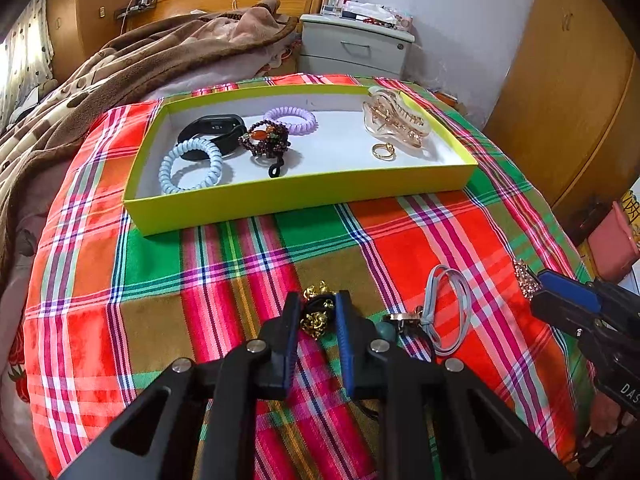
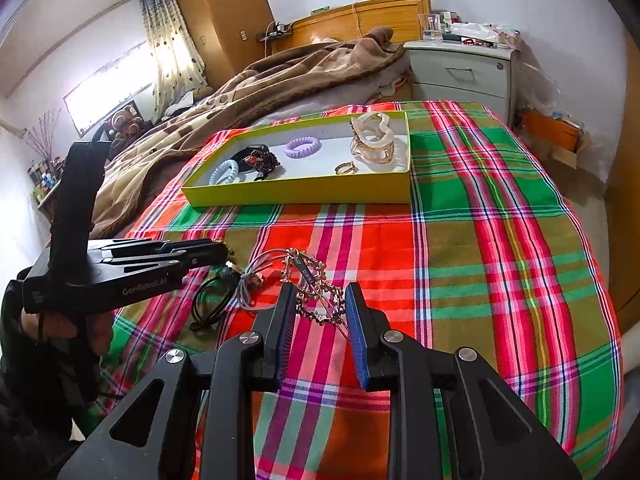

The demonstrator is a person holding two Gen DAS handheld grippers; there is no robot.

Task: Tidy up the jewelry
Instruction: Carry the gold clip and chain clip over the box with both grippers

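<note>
A yellow-green box on the plaid cloth holds a pale blue coil tie, a black wristband, a dark bead bracelet, a lilac coil tie, a clear claw clip and a gold ring. Close to the cloth, my left gripper is shut on a black hair tie with gold charms. A rhinestone hair clip sits pinched in my right gripper. Between the two grippers lie a grey elastic tie and a black cord with a teal bead.
The plaid cloth covers the foot of a bed. A brown blanket is heaped at the left and behind the box. A white nightstand stands beyond the bed, and a wooden wardrobe on the right.
</note>
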